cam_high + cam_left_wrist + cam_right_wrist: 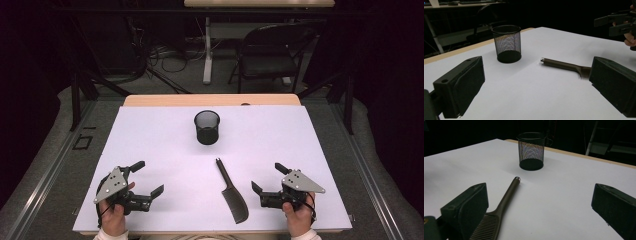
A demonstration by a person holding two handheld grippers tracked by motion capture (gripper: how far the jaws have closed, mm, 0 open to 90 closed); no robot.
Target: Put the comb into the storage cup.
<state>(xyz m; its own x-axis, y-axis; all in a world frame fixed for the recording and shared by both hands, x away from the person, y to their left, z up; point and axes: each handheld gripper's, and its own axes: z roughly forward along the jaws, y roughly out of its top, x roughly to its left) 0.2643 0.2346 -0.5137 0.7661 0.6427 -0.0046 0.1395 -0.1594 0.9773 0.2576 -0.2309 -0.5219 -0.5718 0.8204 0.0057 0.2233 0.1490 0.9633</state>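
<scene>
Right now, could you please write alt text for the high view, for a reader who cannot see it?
A dark comb lies flat on a white table between two hand-held grippers, the left gripper and the right gripper, both open and empty. A black mesh cup stands upright farther back, apart from the comb, whose handle points toward it.

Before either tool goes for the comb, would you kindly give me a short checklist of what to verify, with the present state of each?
1. Left tool open with nothing between its jaws: ok.
2. Right tool open with nothing between its jaws: ok.
3. Comb lying flat on the white table, apart from both tools: ok.
4. Comb handle free to grasp, pointing toward the mesh cup: ok.
5. Mesh cup upright with its mouth open: ok.
6. Mesh cup empty inside: cannot tell for sure.
</scene>
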